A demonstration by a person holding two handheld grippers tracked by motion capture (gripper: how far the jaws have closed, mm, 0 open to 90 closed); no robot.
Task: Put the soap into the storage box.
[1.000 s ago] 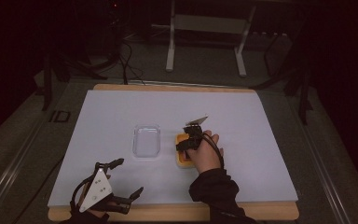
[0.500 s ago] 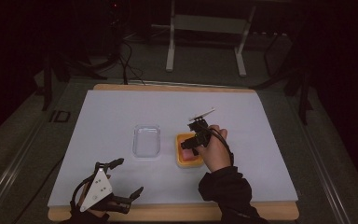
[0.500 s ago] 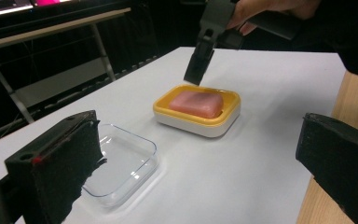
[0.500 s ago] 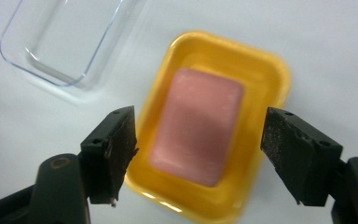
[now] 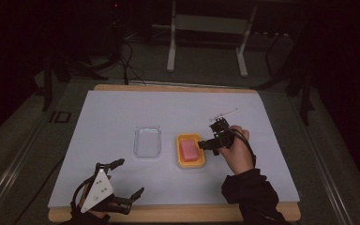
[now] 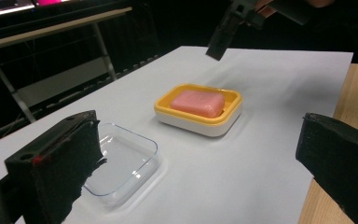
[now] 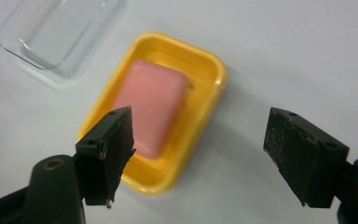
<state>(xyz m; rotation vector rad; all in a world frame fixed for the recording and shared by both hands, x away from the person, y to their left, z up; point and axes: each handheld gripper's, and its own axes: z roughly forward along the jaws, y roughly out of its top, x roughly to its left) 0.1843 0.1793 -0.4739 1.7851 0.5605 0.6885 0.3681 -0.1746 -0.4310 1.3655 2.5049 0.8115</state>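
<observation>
right gripper (image 7: 200, 158) open, soap (image 7: 151, 105) edges seemingly blurred.

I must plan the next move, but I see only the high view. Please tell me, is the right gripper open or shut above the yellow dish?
Observer: The right gripper is open; in the right gripper view its two black jaws stand wide apart and hold nothing.
Operator: What is in the dish?
Observer: A pink rectangular soap bar lies flat inside the yellow plastic soap dish.
Operator: Is the dish all yellow?
Observer: No. The left gripper view shows a white lower part under the yellow rim.
Operator: And the transparent thing beside it?
Observer: It is a shallow clear plastic tray, empty, apart from the dish. The left gripper is also open.
</observation>
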